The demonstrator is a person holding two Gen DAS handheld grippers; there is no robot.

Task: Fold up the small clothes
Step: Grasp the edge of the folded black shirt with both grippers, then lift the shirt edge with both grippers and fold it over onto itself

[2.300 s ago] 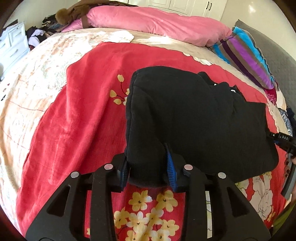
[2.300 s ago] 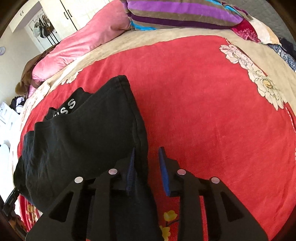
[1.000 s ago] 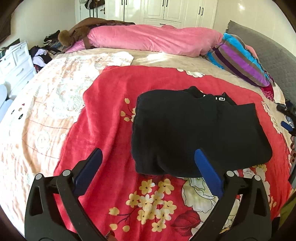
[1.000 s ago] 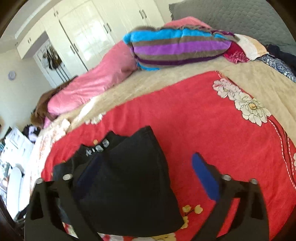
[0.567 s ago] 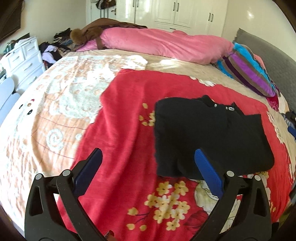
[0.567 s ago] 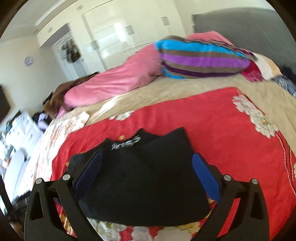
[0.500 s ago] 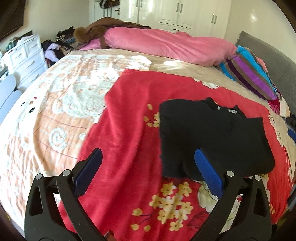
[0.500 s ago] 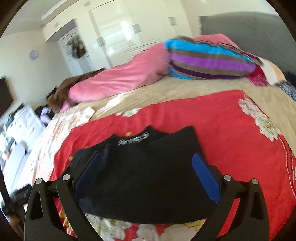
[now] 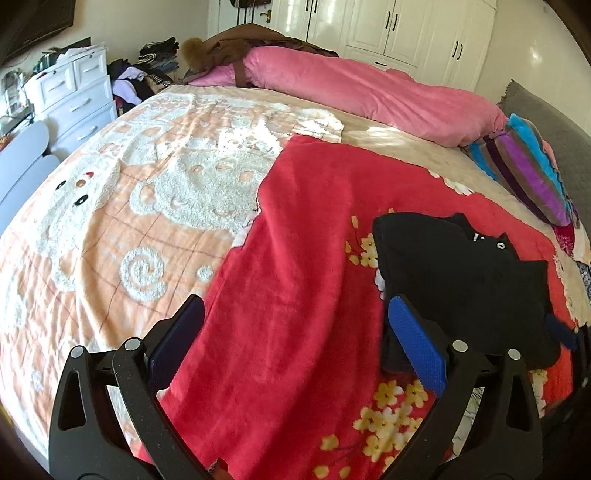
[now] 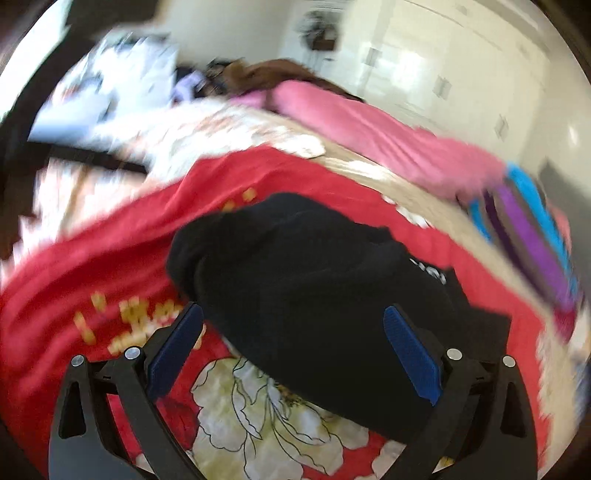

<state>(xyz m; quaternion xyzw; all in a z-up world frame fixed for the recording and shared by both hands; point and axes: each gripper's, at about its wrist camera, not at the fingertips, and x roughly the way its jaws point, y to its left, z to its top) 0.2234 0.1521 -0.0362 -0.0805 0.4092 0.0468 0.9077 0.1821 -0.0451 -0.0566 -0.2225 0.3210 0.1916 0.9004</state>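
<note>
Both tools were let go: the left gripper (image 9: 295, 332) hung wide apart over the red blanket (image 9: 295, 258), and the right gripper (image 10: 293, 339) gaped empty. The black garment (image 9: 461, 280) lay folded at centre-right. The fold looked finished; next, probably another piece.

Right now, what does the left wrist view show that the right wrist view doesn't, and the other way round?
Only the left wrist view shows, sharply, the peach bear-pattern blanket, the white drawers and the wardrobe doors.

Only the right wrist view, which is motion-blurred, shows the large white flower print on the red blanket below the garment, and the black garment centred ahead of the right gripper.

Both show the black garment lying on the red blanket, the pink duvet, the striped pillow, and open fingers holding nothing; the left gripper points beside the garment.
</note>
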